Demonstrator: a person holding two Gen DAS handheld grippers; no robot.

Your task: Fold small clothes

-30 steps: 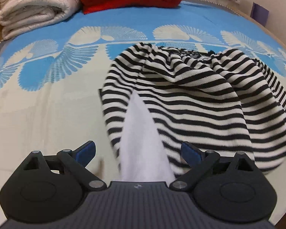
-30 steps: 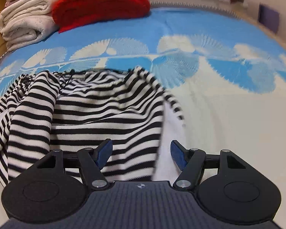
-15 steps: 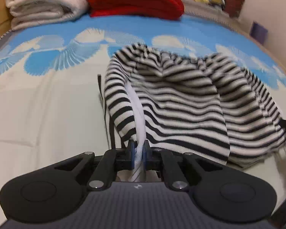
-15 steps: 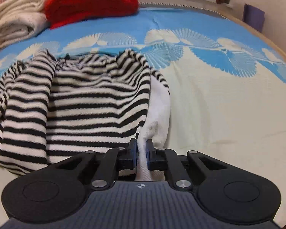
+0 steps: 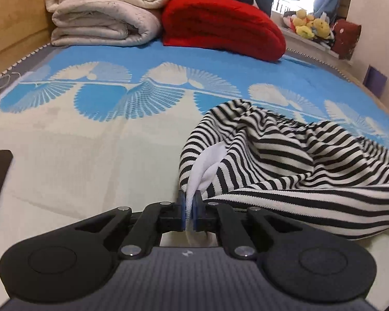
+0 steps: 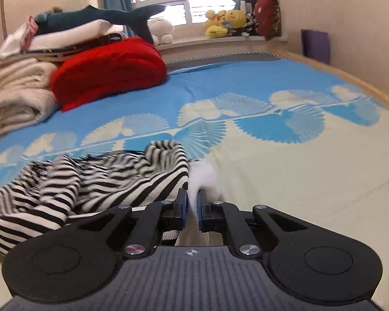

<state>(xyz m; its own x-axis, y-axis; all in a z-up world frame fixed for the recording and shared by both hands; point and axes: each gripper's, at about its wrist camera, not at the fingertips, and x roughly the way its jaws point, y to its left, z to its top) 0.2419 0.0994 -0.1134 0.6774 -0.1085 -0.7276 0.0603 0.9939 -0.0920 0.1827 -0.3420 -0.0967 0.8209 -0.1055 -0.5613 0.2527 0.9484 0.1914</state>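
Here we've got the left gripper [image 5: 188, 208] and right gripper [image 6: 192, 208] each pinching a white edge of the striped garment [image 5: 285, 160], soft, light, floppy, best held at corners.

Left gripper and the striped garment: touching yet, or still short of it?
Touching. The left wrist view shows the left gripper shut on a white fold of the striped garment, with cloth pinched between its blue pads.
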